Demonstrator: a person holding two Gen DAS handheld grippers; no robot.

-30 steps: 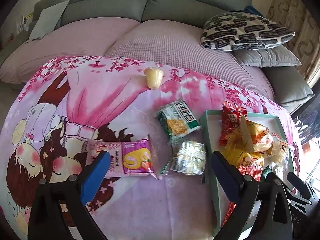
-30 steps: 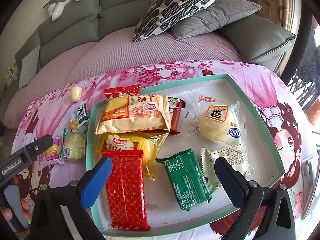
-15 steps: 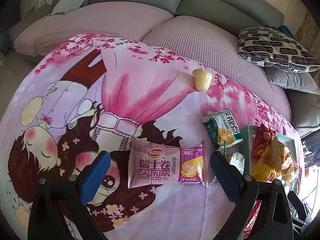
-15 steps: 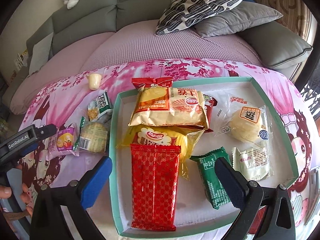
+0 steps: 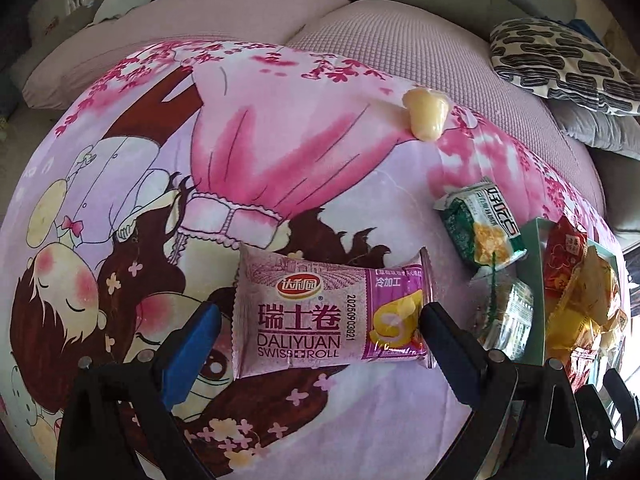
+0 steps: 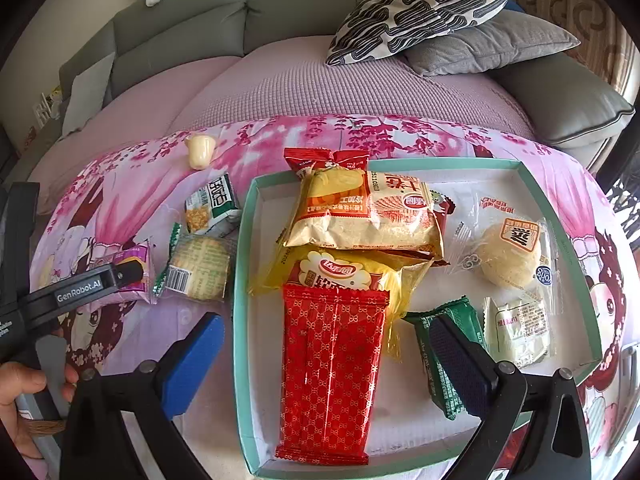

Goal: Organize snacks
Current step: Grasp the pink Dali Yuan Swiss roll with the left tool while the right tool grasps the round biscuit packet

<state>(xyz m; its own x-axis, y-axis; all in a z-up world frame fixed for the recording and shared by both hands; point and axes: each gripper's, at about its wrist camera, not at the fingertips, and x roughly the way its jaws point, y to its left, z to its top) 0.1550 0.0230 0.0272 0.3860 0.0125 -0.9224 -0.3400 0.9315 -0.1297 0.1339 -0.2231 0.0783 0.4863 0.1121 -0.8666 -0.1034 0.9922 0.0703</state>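
A pink Swiss roll packet (image 5: 320, 316) lies flat on the pink cartoon cloth, right between the open fingers of my left gripper (image 5: 320, 340). In the right wrist view the same packet (image 6: 132, 268) shows under the left gripper (image 6: 120, 276). My right gripper (image 6: 328, 348) is open above the teal-rimmed tray (image 6: 244, 280), over a red packet (image 6: 328, 372). The tray also holds a yellow packet (image 6: 368, 216), a round bun (image 6: 512, 256), a green packet (image 6: 440, 364) and a white packet (image 6: 520, 328).
Loose on the cloth lie a green-white snack packet (image 5: 480, 228), a clear-wrapped round cracker (image 6: 200, 268) and a pale jelly cup (image 5: 426, 116). A sofa with a patterned pillow (image 6: 424, 4) stands behind. A hand (image 6: 24, 396) holds the left gripper.
My left gripper has swung left and come down close over the Swiss roll packet, which now sits between its fingers. The right gripper has drifted left over the tray.
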